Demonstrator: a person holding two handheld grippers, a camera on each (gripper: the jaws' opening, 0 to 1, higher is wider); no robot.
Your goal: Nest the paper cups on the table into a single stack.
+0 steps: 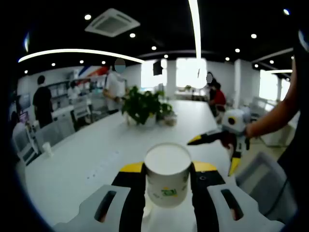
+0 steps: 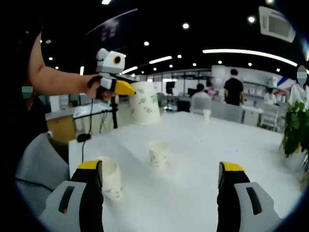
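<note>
Room: an open office with a dark ceiling, round spot lamps, long curved light strips and a square ceiling vent [image 1: 112,21]; bright windows at the far end; people stand and sit by desks along the walls.
Table: a long white table [image 1: 87,159] runs away from me toward the windows, its top plain and pale.
Plant: a leafy green plant [image 1: 143,105] in a pot stands on the table, well beyond my left claw; its leaves also edge into the right gripper view.
Chairs: grey chairs [image 1: 58,130] line the table's side.
Left gripper [image 1: 168,186]: my jaws are clamped on an upright white paper cup [image 1: 167,180] with a small green print, held above the table; in the right gripper view it shows raised high, the cup tilted mouth-down.
Right gripper [image 2: 159,193]: my jaws stand wide apart with nothing between them, low over the table.
Cups on the table: one cup [image 2: 158,153] stands upright in the middle, apart from a nearer cup [image 2: 111,178] just beside my left jaw.
Far cup: a small cup [image 2: 206,114] stands at the table's far end.
</note>
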